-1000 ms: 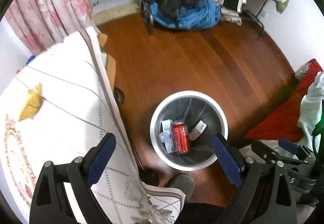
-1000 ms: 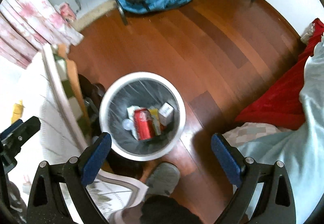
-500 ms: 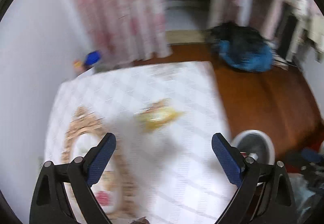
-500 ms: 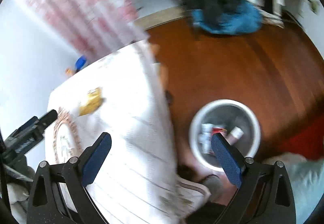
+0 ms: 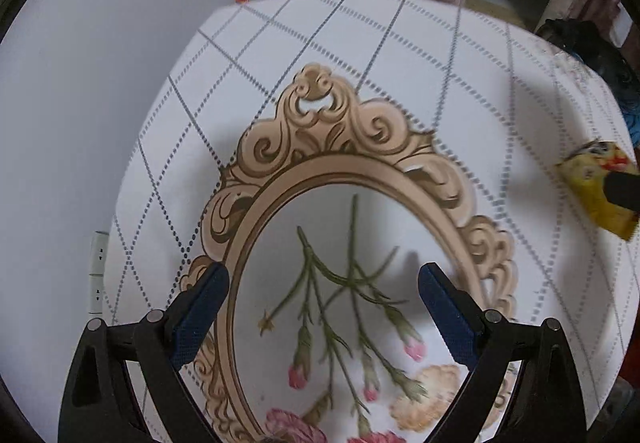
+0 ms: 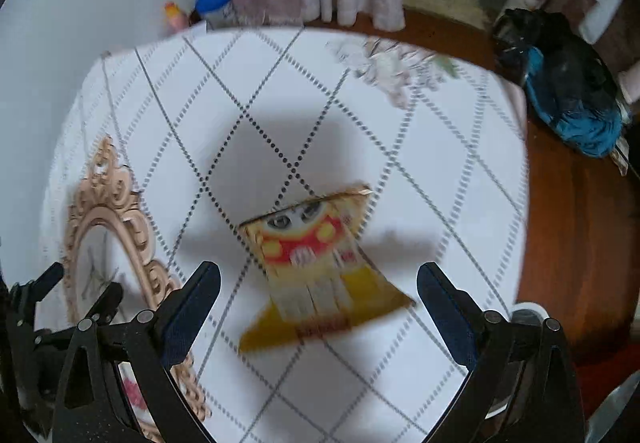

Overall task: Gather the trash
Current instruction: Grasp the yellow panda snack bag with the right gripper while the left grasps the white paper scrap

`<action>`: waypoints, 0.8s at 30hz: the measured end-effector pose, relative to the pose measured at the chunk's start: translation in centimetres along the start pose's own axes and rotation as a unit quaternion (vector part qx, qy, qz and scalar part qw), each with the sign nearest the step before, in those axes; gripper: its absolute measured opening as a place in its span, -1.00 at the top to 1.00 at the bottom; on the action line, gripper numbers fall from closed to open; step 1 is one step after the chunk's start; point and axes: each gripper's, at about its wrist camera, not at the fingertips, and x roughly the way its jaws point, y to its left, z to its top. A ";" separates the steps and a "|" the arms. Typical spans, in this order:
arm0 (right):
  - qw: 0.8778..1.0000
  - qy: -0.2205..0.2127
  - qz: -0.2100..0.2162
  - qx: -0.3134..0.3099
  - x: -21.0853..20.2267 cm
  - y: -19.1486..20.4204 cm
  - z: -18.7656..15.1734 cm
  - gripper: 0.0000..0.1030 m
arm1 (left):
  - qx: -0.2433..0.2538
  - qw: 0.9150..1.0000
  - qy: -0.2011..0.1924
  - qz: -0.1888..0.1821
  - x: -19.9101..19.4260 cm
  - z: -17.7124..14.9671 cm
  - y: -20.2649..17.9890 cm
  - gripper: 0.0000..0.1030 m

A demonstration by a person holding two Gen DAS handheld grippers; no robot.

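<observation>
A flattened yellow-and-red printed snack wrapper [image 6: 320,267] lies on the white tablecloth with a dotted grey diamond grid [image 6: 440,171], in the half of the table nearer its right edge, apart from every edge and corner. It looks like thin crinkled foil or plastic: very light, limp and probably slick, so it should crumple instead of resisting and could slide across the cloth if pushed from one side. Motion blur makes its exact outline uncertain, but the raised, folded top edge and the wide bottom flap seem the best places to pinch, since the flat middle offers nothing to bite.

The right gripper [image 6: 318,285] hangs over the wrapper with its jaws spread wide, one on each side, holding nothing. The left gripper [image 5: 323,285] is equally wide apart and empty over the printed beige oval scroll frame with pink flowers [image 5: 344,179] toward the table's left side, well away from the wrapper.

Around the wrapper the cloth is bare, leaving free room to descend. Beyond the right edge is brown wooden floor [image 6: 568,243], where a sliver of white round bin rim [image 6: 528,310] shows.
</observation>
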 end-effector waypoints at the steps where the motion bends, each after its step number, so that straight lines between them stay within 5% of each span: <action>1: 1.000 0.008 -0.005 -0.001 0.7 0.1 0.3 -0.93 | 0.000 1.000 0.002 -0.001 0.4 0.0 -0.1 -0.89; 3: 1.000 0.013 -0.010 -0.005 1.4 0.2 0.5 -0.60 | -0.004 1.000 0.002 -0.010 0.7 -0.1 0.4 -0.89; 4: 1.000 0.013 0.002 -0.001 1.5 0.0 0.4 -0.19 | -0.004 1.000 0.003 -0.010 0.8 -0.1 0.5 -0.89; 7: 1.000 0.003 0.005 0.017 0.9 -0.6 -0.7 -0.05 | -0.003 1.000 -0.003 -0.014 0.1 -0.4 1.0 -0.89; 13: 0.998 -0.032 0.026 0.055 -3.1 -2.2 -8.4 -0.02 | 0.004 0.999 -0.029 -0.038 -4.5 -3.0 1.8 -0.89; 19: 0.989 -0.041 0.060 0.129 -5.4 -3.7 -19.8 -0.02 | 0.025 0.991 -0.048 -0.118 -10.1 -10.2 2.6 -0.89; 24: 0.978 -0.044 0.093 0.181 -4.7 -4.2 -26.7 -0.02 | 0.074 0.986 -0.038 -0.143 -11.1 -14.1 -0.1 -0.86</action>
